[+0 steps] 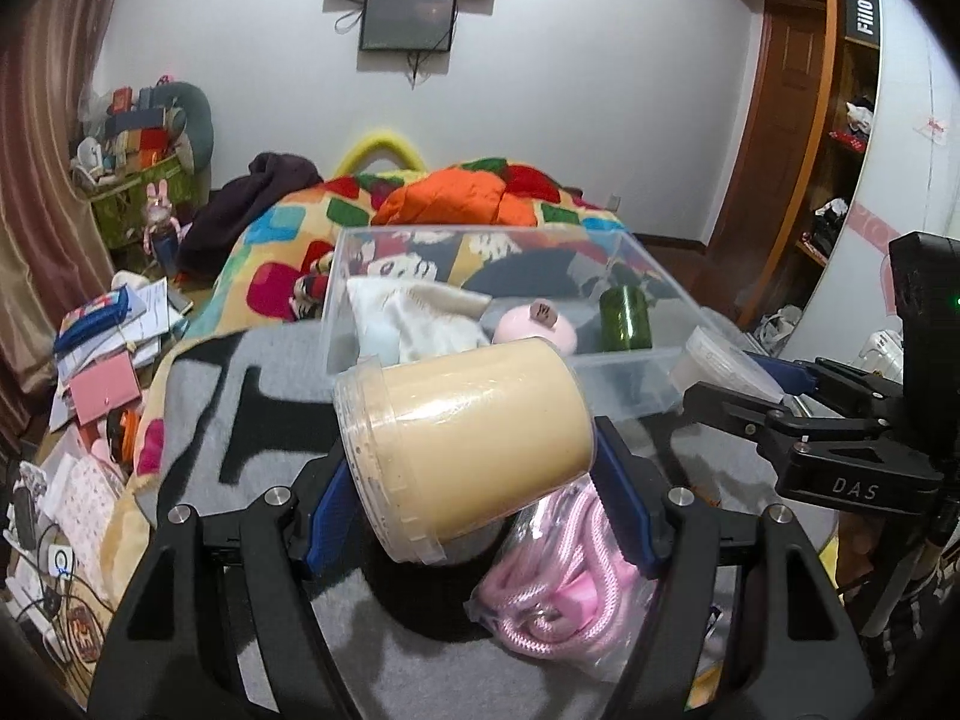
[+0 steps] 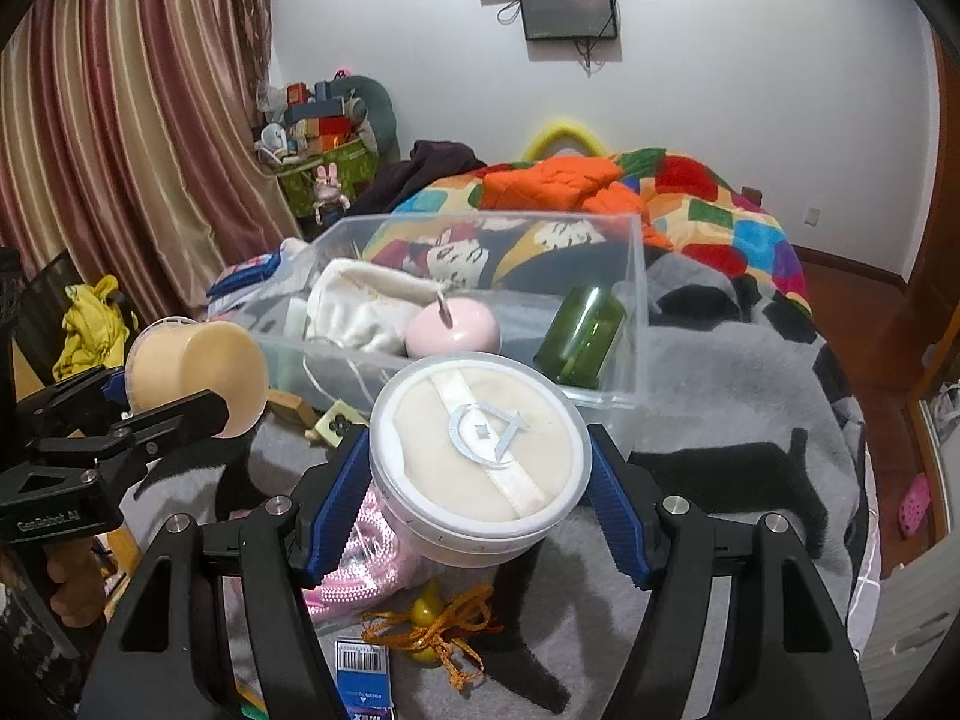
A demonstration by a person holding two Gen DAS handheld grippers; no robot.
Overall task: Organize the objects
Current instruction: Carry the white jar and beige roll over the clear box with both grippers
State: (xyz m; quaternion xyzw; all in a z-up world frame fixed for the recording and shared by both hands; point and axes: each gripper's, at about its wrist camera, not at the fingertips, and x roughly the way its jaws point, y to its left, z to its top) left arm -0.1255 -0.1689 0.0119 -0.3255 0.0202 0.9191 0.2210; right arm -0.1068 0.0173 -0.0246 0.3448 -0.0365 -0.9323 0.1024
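Blanket (image 2: 750,372) is carrying one clear bin (image 2: 630,312), which is collecting three sorted items: white cloth (image 2: 360,300), pink ball (image 2: 453,327), green bottle (image 2: 579,336). Left gripper (image 1: 474,462) is clamping one tan jar (image 1: 468,444) and right gripper (image 2: 480,468) one powder-puff tub (image 2: 480,450), both seemingly heading binward. One pink cord bag (image 1: 552,594) is waiting.

Beige tub (image 1: 462,450) in left claw (image 1: 480,498) — tilted

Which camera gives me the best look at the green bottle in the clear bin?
The right wrist view: the green bottle shows large, lying tilted against the clear bin wall. The left wrist view shows it smaller, behind the held tan jar.
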